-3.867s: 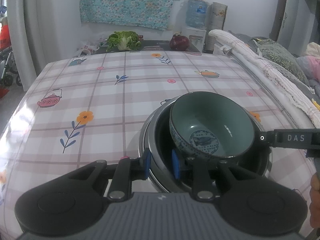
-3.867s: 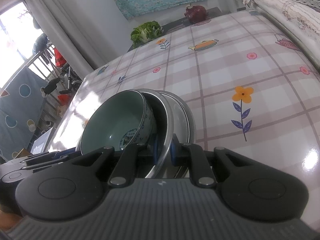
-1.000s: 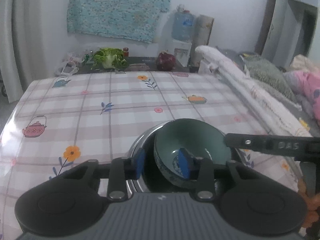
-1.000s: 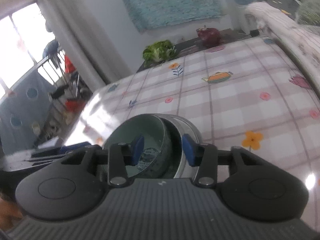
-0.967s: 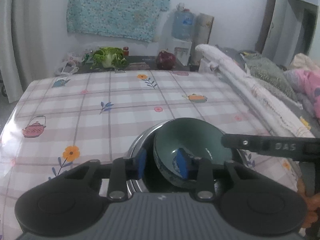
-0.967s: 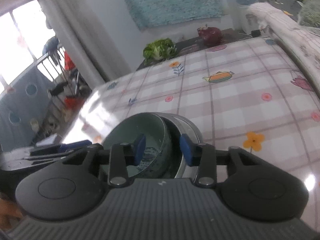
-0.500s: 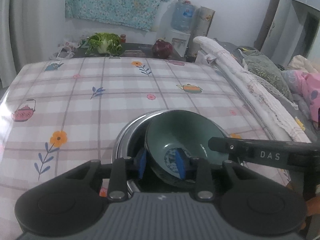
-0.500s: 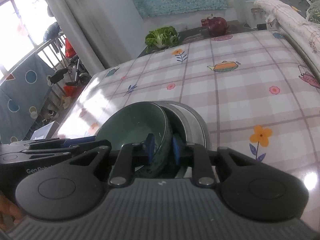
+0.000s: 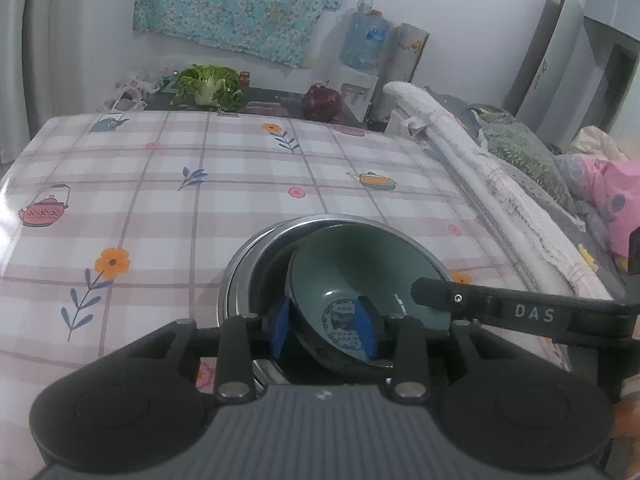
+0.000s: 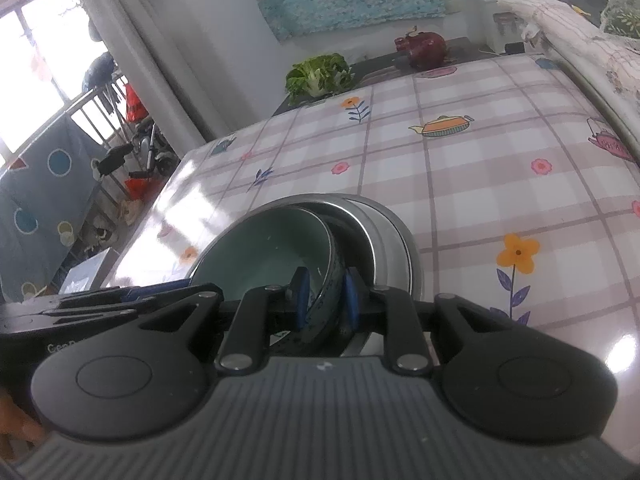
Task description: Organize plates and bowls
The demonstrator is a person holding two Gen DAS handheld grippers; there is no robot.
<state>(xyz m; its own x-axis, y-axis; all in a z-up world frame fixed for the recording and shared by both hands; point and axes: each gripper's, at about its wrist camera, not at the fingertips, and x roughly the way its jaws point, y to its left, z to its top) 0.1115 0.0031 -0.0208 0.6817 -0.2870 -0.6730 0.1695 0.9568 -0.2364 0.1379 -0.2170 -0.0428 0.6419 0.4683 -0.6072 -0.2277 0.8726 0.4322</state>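
Note:
A green ceramic bowl (image 9: 360,264) with a blue pattern leans tilted inside a stack of steel dishes (image 9: 248,260) on the checked tablecloth (image 9: 160,184). My left gripper (image 9: 323,330) straddles the bowl's near wall, one blue pad outside and one inside. Its jaws are opening and the pads stand apart from the wall. In the right wrist view my right gripper (image 10: 326,302) is shut on the rim of the green bowl (image 10: 260,256), with the steel dishes (image 10: 392,240) just beyond. A finger (image 9: 520,312) of the right gripper crosses the left wrist view.
A cabbage (image 9: 208,90) and a dark red vegetable (image 9: 321,98) lie on a dark counter past the table's far edge. Rolled bedding (image 9: 480,168) runs along the table's right side. A railing with hung cloth (image 10: 60,152) stands off the left edge.
The right jaws have closed from wide apart onto the green bowl's rim. The left pads have spread a little around the bowl's near wall. Both hands have stayed about where they were.

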